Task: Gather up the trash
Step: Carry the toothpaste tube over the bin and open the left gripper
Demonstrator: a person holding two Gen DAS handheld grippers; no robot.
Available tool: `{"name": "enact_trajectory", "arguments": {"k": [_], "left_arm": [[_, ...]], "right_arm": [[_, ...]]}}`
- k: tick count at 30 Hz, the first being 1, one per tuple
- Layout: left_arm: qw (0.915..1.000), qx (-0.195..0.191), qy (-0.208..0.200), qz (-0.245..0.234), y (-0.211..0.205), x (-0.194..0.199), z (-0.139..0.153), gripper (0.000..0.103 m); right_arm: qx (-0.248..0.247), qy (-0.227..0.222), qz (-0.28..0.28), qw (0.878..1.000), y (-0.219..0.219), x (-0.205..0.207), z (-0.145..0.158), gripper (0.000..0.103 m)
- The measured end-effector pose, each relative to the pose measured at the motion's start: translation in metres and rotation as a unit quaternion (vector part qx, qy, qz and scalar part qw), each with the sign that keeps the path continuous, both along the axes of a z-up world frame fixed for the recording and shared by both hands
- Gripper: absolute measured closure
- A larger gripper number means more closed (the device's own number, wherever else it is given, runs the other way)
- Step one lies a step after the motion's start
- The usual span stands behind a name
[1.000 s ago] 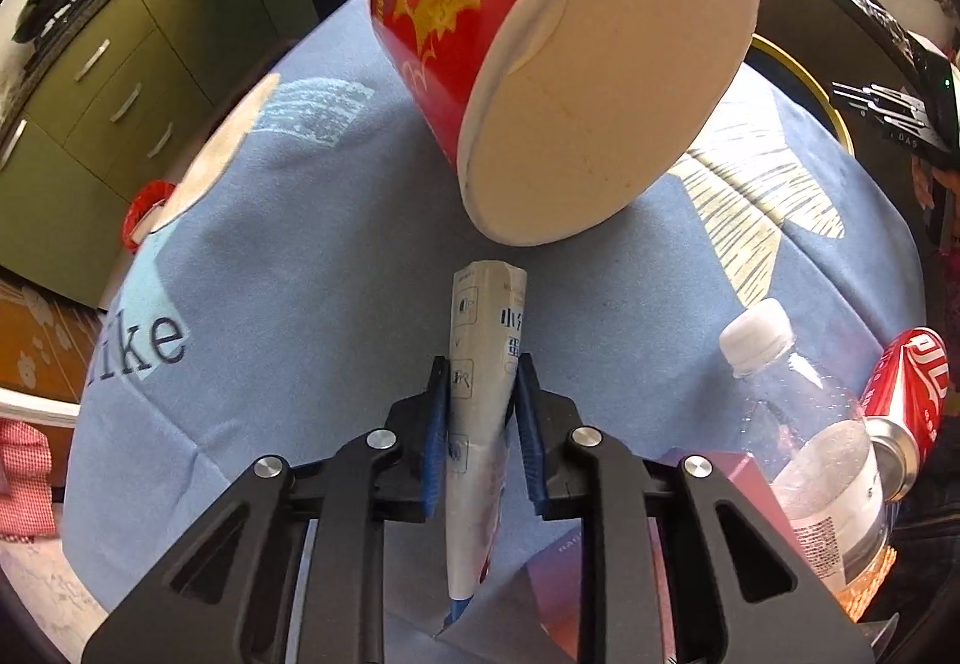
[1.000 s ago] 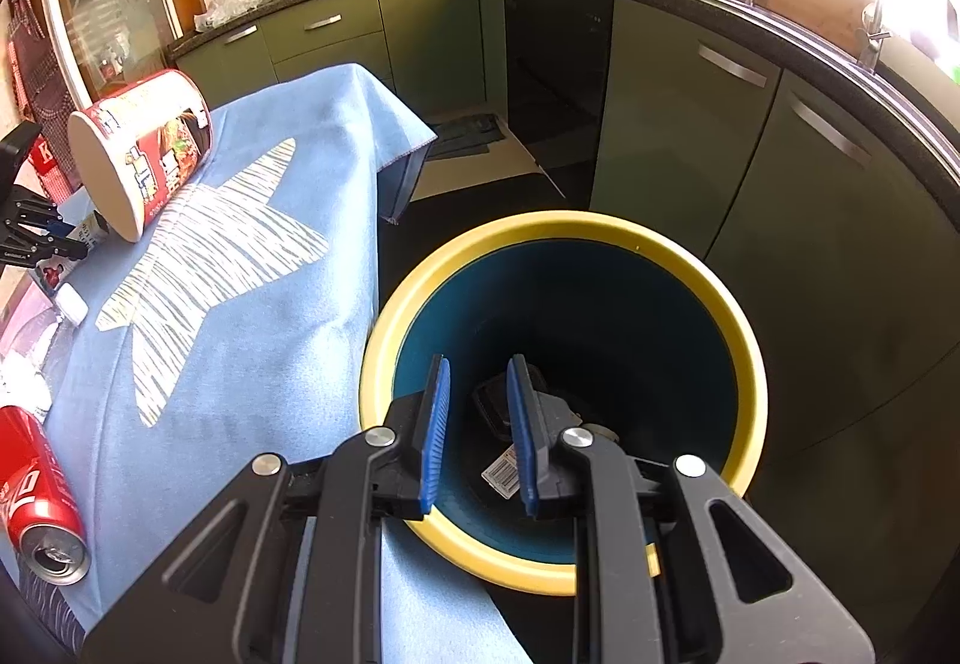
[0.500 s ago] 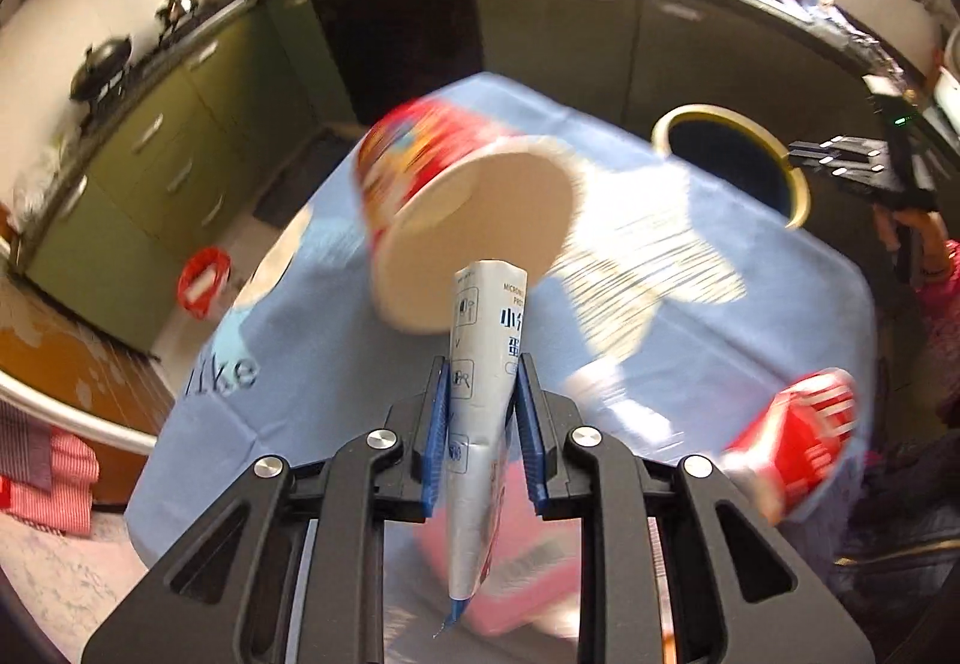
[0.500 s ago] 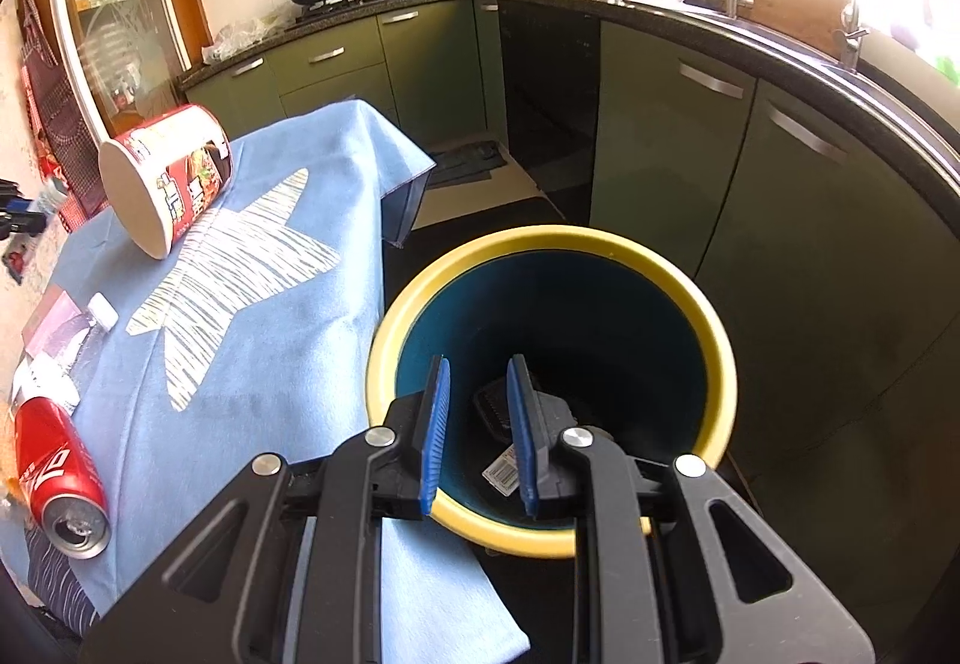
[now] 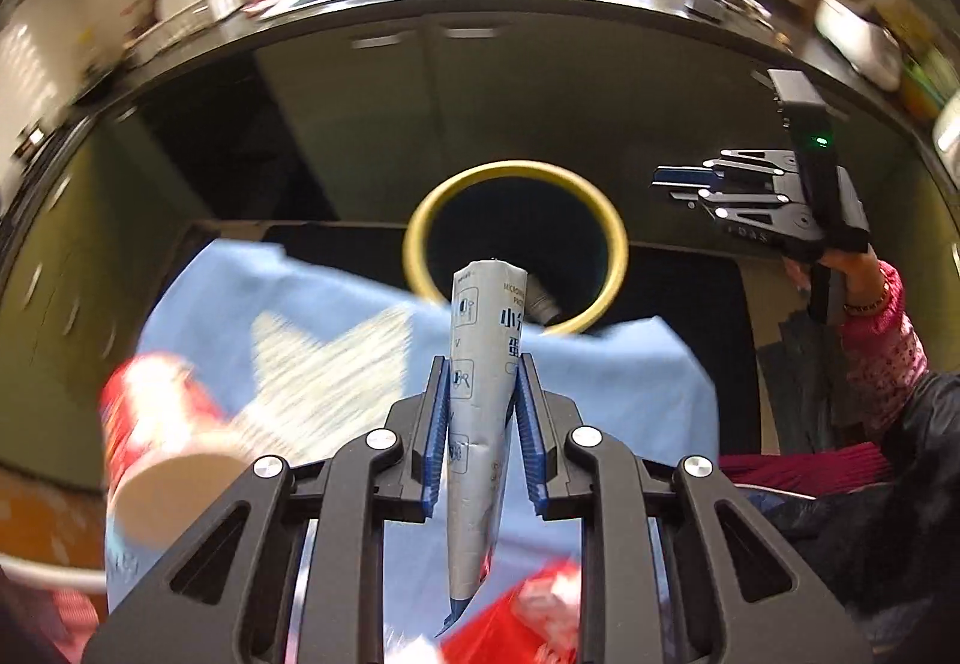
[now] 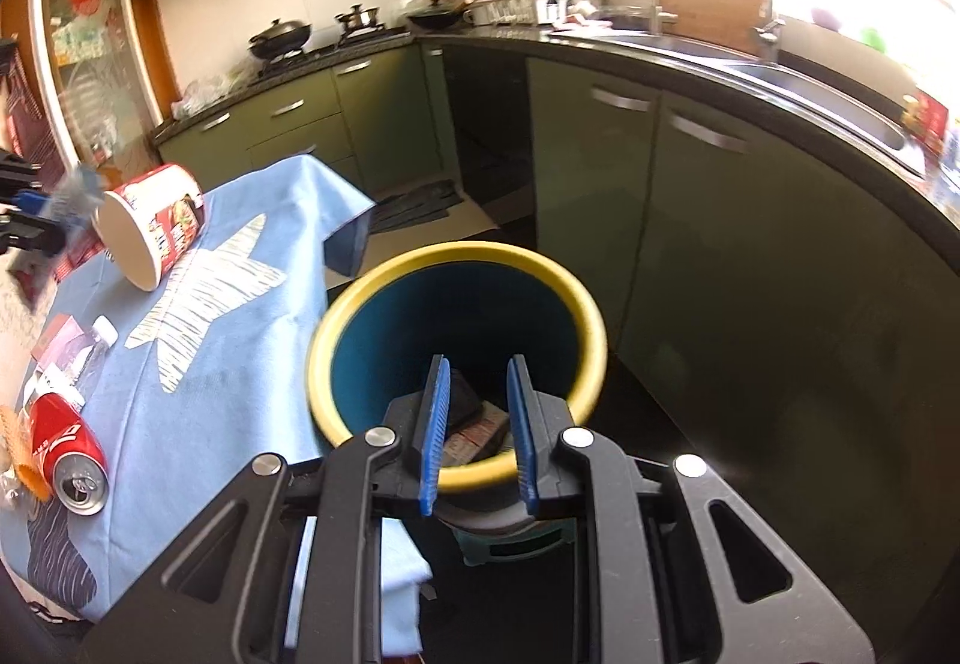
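The table, draped in a blue star-print cloth, stands just beside the yellow-rimmed bin, so that trash need only be carried over the cloth's edge. The bin sits on the floor between table and green cabinets; in the left wrist view its rim lies straight ahead of the tongs, which suggests a carry toward it. A red noodle cup lies on its side on the cloth, and a red can and a clear bottle wait near the table's edge — trash probably not yet collected. The left gripper is clamped on a folded grey wrapper, held upright above the cloth, well short of the bin. The right gripper is parted narrowly with nothing between its pads, hanging over the bin's near rim. Motion blur smears the cup and can in the left view; the wrapper's print is only partly legible, and the bin's dark contents cannot be identified.
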State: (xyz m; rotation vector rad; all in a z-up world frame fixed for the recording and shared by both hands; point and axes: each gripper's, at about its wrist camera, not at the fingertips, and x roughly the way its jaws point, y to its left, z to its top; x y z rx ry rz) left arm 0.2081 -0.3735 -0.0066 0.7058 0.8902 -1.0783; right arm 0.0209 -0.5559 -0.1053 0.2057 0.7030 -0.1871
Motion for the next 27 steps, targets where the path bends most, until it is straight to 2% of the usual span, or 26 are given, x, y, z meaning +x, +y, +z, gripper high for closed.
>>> {"name": "enact_trajectory", "arguments": {"k": [6,12,15,16,17,22,27], "left_arm": [[0.9994,0.020,0.008,-0.028,-0.085,0.007,-0.037,0.079],[0.9991,0.035,0.021,-0.013,-0.156,0.034,-0.080,0.076],[0.9991,0.032,0.028,-0.002,-0.174,0.044,-0.093,0.072],[0.9991,0.029,0.029,0.001,-0.178,0.045,-0.092,0.066],[0.9994,0.024,0.026,0.003,-0.177,0.044,-0.089,0.057],[0.9999,-0.003,-0.003,0.010,-0.138,0.028,-0.054,0.032],[0.9982,-0.039,-0.018,0.042,-0.062,0.011,-0.013,0.027]], "right_arm": [[0.007,-0.001,-0.028,1.000,-0.022,-0.025,-0.002,0.082],[0.020,-0.003,-0.042,0.999,-0.034,-0.036,-0.007,0.077],[0.024,0.001,-0.043,0.999,-0.036,-0.033,-0.011,0.075],[0.025,0.002,-0.043,0.999,-0.037,-0.031,-0.012,0.074],[0.026,0.003,-0.042,0.999,-0.036,-0.029,-0.013,0.074],[0.030,0.004,-0.028,0.999,-0.030,-0.023,-0.017,0.073],[0.030,0.001,-0.007,1.000,-0.014,-0.015,-0.014,0.072]]}}
